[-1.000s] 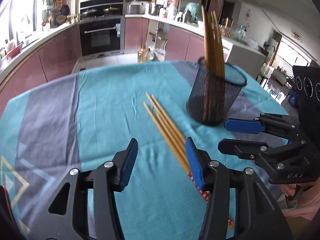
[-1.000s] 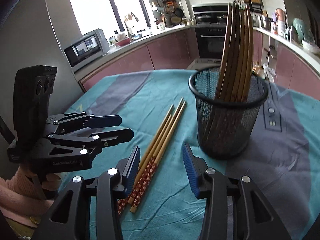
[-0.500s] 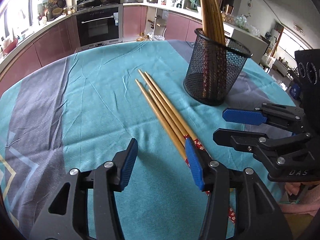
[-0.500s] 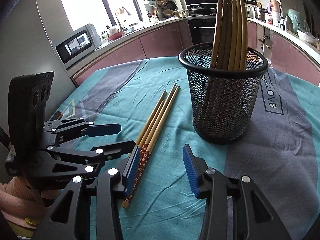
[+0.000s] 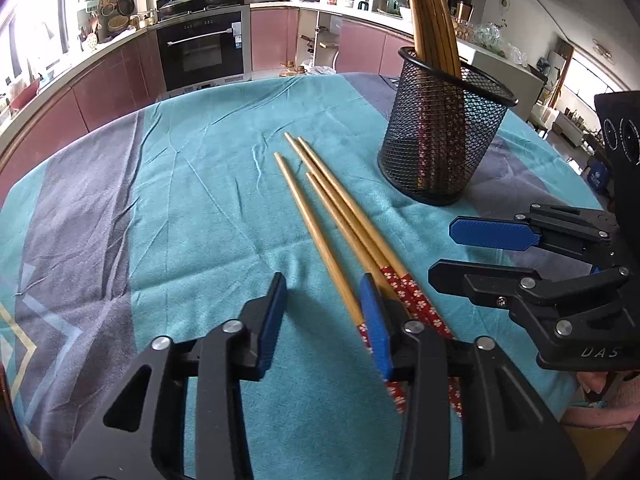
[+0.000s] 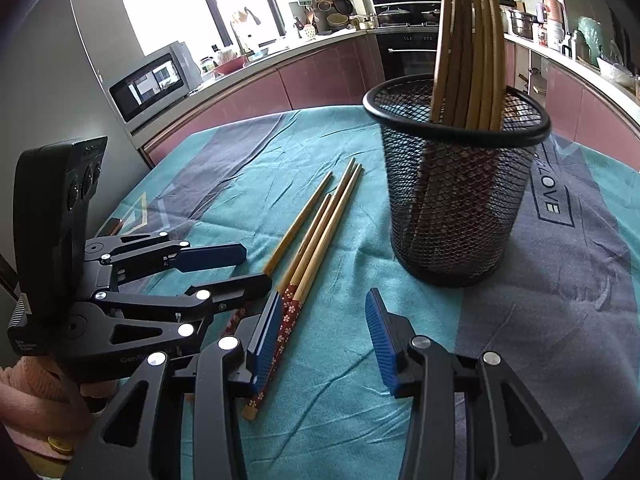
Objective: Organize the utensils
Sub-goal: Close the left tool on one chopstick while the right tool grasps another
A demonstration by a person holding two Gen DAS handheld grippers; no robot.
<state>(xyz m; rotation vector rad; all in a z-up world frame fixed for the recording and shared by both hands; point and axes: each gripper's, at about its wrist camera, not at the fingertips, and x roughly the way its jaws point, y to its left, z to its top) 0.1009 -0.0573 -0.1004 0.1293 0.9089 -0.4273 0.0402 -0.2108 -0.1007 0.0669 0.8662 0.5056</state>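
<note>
Picking one stick cleanly out of that bunch is the whole trick here, I'd say. Four loose chopsticks (image 5: 340, 216) lie side by side on the teal cloth (image 5: 200, 208) over the counter, thin tips pointing away towards the kitchen, red flowered ends towards the person. The black mesh cup (image 5: 440, 136) stands just beside them, already holding a sheaf of chopsticks upright.

The left gripper (image 5: 324, 320) hangs low over the flowered ends, its fingers (image 5: 270, 320) spread apart and holding nothing; the outermost stick runs between them, while the other three pass under the right-hand pad. The right gripper (image 6: 320, 336) waits close by, fingers likewise parted and empty, between the sticks and the cup.

To my eye the left one should settle so that only the separated stick sits between the pads, then close near the thick end, where there's more to bite. Closing on the packed three risks scattering them. Lifting level, then tipping upright, ought to clear the cup's rim without knocking it.
</note>
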